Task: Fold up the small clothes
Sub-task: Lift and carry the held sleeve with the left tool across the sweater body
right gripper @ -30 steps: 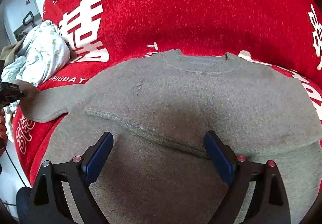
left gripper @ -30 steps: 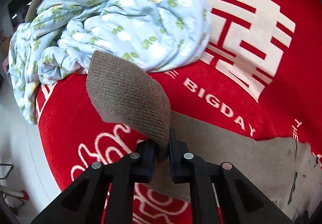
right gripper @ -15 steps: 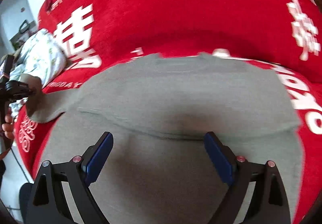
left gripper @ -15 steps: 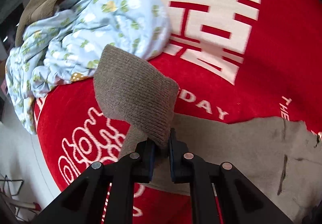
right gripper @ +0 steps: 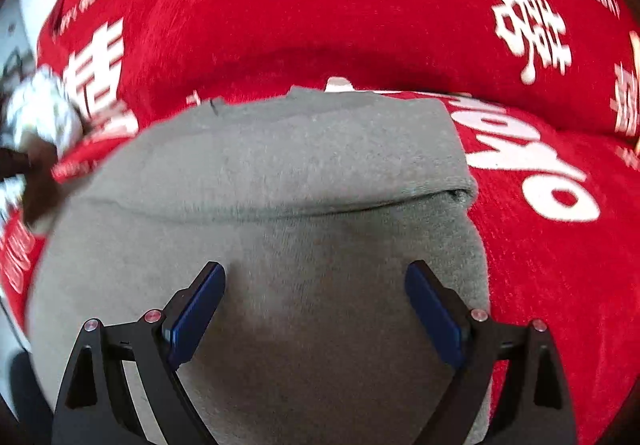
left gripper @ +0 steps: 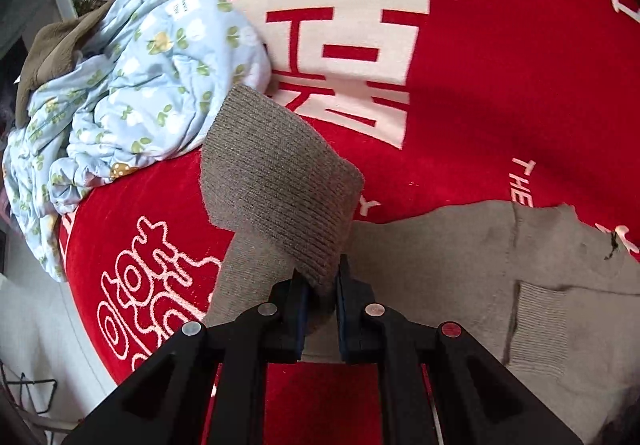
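A grey-brown knitted sweater (left gripper: 500,257) lies flat on a red cloth. My left gripper (left gripper: 322,285) is shut on the sweater's sleeve cuff (left gripper: 276,181), which stands lifted and flops forward over the jaws. In the right wrist view the sweater body (right gripper: 280,173) fills the middle, with a fold edge running across it and its right side folded in. My right gripper (right gripper: 316,305) hovers over the body with its jaws wide open and nothing between them. The left gripper is a dark blurred shape at that view's left edge.
A crumpled light-blue floral garment (left gripper: 152,85) lies at the left on the red cloth (left gripper: 480,65) with white lettering, a brown garment (left gripper: 52,49) behind it. The cloth's left edge drops to a pale floor (left gripper: 36,325).
My left gripper has carried the lifted cuff rightwards, toward the sweater body; more of the body now shows. The right wrist view has swung right across the body.
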The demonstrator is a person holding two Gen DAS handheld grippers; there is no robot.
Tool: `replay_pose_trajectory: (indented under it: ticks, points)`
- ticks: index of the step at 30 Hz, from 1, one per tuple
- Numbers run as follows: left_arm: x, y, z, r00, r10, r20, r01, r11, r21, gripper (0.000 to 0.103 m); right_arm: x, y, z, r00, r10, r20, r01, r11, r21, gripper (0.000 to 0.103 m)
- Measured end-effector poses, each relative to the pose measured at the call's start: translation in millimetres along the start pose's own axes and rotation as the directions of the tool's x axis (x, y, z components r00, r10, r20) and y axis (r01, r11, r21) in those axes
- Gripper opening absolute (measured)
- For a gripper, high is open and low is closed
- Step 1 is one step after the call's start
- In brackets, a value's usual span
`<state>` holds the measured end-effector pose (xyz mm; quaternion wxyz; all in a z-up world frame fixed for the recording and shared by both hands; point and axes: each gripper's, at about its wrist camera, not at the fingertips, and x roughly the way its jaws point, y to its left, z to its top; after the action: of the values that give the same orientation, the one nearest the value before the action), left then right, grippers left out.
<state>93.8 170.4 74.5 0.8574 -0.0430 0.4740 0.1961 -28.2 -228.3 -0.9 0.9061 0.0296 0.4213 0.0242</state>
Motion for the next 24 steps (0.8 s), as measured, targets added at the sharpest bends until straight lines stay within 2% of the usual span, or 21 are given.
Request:
replay_pose_trajectory:
  ticks: [4,9,24]
  points:
    - [-4.8,-11.0,0.5,1.0,-0.009,-0.011,0.009,1.0,0.003,0.013,2.5,17.4,-3.1,0.996,-0.087,0.01,0.088,0.993,-0.078,0.095]
    - [-12.7,-28.3,-0.3,1.0,-0.017,-0.01,0.018,1.0,0.017,0.013,1.1,8.6,-3.5,0.999,-0.048,0.011,0.049,0.998,-0.04,0.095]
    - [-36.8,-78.9,-6.3,0.998,-0.056,-0.011,0.057,0.996,0.071,0.013,0.2,10.4,-3.6,0.998,-0.058,0.013,0.059,0.997,-0.047,0.095]
